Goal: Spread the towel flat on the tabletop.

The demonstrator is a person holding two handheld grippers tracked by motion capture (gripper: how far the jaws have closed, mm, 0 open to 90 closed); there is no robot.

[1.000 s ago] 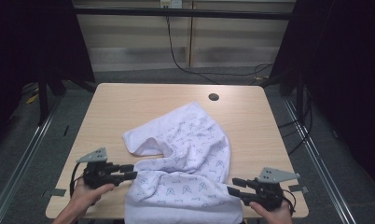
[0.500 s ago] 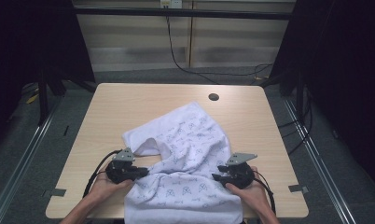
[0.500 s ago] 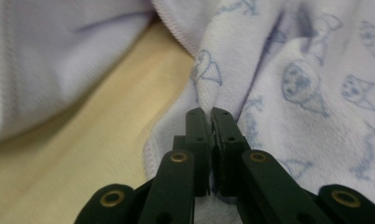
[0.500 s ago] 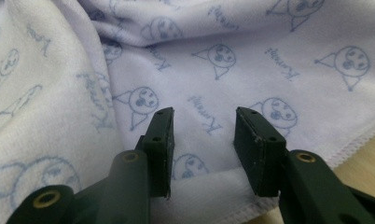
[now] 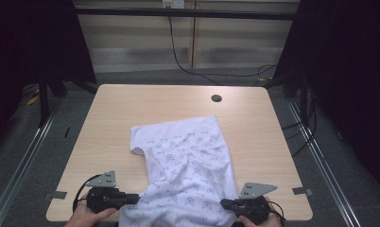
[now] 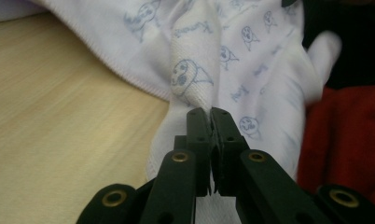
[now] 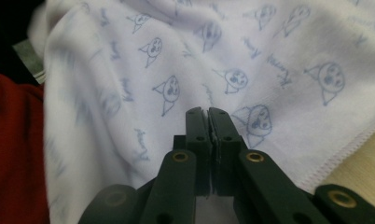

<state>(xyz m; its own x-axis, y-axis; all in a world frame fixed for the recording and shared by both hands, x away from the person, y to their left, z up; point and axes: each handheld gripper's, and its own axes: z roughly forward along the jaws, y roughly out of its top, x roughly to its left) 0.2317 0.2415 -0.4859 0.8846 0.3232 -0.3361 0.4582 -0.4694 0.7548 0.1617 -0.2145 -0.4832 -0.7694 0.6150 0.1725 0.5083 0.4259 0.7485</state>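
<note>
Wooden counter [image 5: 107, 123] bearing white printed garment [image 5: 188, 161], long axis running away from near edge; left claw [image 5: 133, 198] and right claw [image 5: 224, 203] both clenched on its near corners.

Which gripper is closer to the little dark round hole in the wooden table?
Right. The right gripper sits almost straight below the hole; the left gripper is farther off to the left.

Bright tabletop, dark surroundings (close-ups blurred)
</note>
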